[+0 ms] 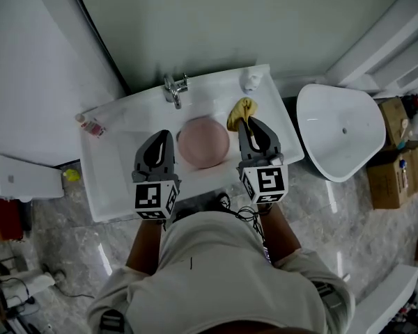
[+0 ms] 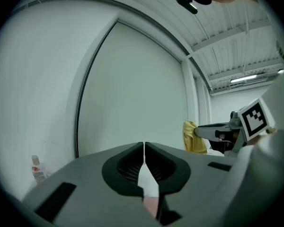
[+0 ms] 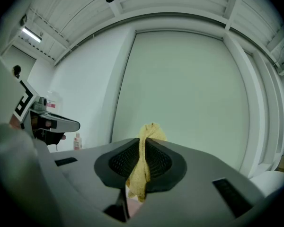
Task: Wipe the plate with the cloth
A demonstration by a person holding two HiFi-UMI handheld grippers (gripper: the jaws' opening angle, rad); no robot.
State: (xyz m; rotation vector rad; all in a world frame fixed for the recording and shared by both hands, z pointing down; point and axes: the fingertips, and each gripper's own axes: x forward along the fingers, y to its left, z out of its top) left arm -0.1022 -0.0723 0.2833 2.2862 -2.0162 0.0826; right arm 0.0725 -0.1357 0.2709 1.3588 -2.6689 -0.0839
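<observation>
White washbasin (image 1: 104, 155) below a pale wall holds a pink plate (image 1: 203, 142), with the left tool (image 1: 164, 139) at its 9 o'clock, jaws pressed together empty, and the right tool (image 1: 248, 125) at 3 o'clock clamping a yellow cloth (image 1: 240, 109).

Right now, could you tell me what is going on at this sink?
A person at a white sink holds a gripper in each hand. The right gripper is shut on a yellow cloth, just right of the pink plate lying in the basin. The left gripper, shut and empty, is at the plate's left. The cloth appears clear of the plate.
</observation>
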